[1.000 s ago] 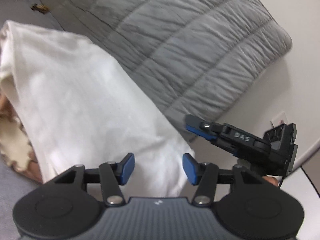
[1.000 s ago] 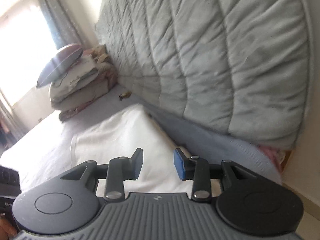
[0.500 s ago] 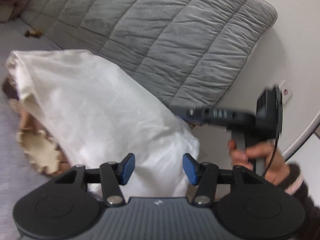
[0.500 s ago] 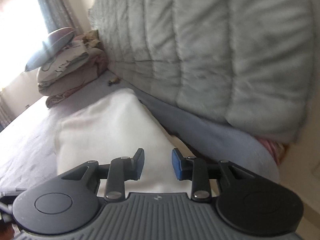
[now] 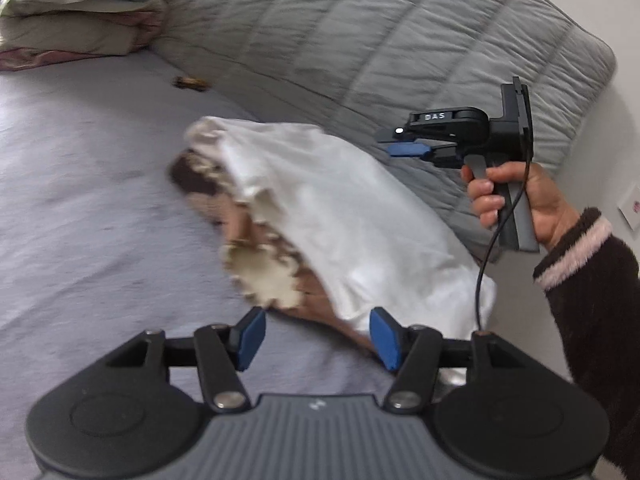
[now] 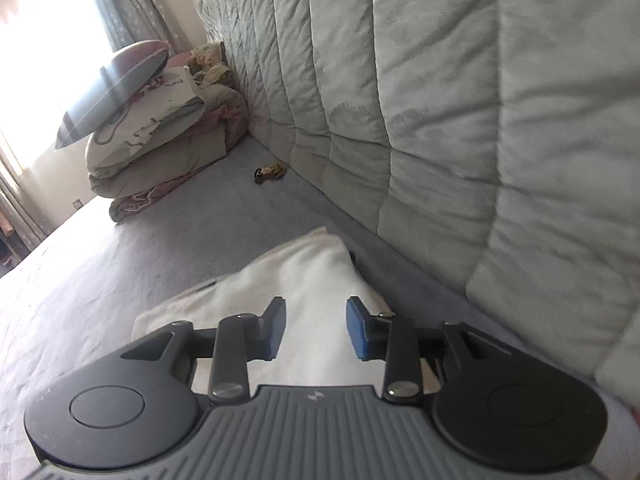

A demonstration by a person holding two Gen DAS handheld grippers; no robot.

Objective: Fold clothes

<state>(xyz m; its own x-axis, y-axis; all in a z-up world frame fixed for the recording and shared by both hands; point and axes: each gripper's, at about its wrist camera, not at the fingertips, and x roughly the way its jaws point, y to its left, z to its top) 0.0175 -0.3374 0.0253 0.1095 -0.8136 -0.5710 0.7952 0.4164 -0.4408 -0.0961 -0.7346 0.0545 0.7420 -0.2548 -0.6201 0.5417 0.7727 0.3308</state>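
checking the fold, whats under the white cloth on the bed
A brown and cream patterned layer shows under the white cloth along its edge. How far it runs underneath is covered. Both rest on the bed sheet.

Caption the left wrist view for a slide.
Left gripper opening over the bed near a folded white garment; right gripper held above it, beside a grey quilt.

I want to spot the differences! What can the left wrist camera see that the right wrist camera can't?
Only the left wrist view shows the person's hand holding the black right gripper, the dark fuzzy sleeve, and the garment's brown patterned underside.

Only the right wrist view shows the bright curtained window.

Both show the folded white cloth garment, the grey quilted blanket, the stacked pillows and the lilac bedsheet. Both grippers' jaws are opening, holding nothing.
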